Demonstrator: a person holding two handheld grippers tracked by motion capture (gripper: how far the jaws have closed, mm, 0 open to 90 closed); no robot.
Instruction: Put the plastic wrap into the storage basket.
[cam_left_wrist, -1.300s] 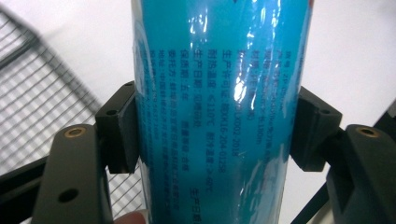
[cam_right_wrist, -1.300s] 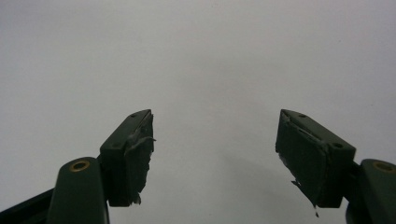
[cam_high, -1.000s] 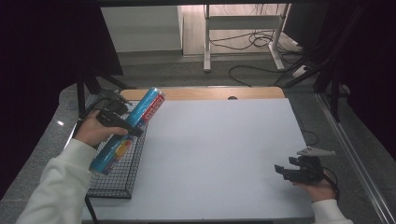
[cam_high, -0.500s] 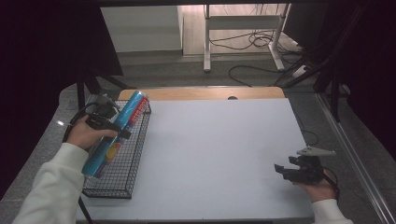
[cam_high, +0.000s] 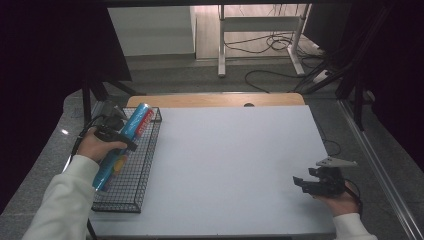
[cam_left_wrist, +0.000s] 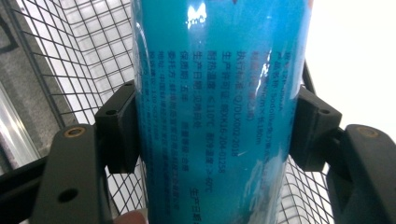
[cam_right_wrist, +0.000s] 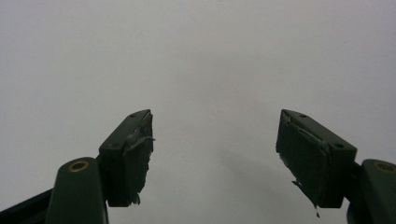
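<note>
Your left hand-held gripper (cam_left_wrist: 212, 135) is clamping a long, glossy blue cylindrical tube (cam_left_wrist: 217, 112), its two black blocky pads (cam_left_wrist: 117, 126) pressing against opposite sides of the tube's rounded body. In the left gripper view the tube's plastic skin is shining with soft highlights and is carrying columns of small dark print that are running along its length. From the high view you are holding the same tube (cam_high: 125, 145) slanted over the black wire-mesh basket (cam_high: 142, 165), which is sitting along the left edge of the pale grey surface (cam_high: 235, 165); the far end of the tube, with a red patch on its label, is pointing toward the basket's far left corner, while the near end is lying under your white-sleeved forearm. Whether the tube is touching the basket's mesh is not clear. The basket is a shallow rectangular tray of thin crossing wires, and its grid is showing behind the tube in the left gripper view.

Your right hand-held gripper (cam_right_wrist: 215, 154) is standing released, its dark jaws wide apart with nothing between them, and the worn pads are showing frayed, peeling edges. In the high view you are resting this hand-held gripper (cam_high: 305, 183) near the surface's near right corner, over the smooth, matte, featureless surface.
</note>
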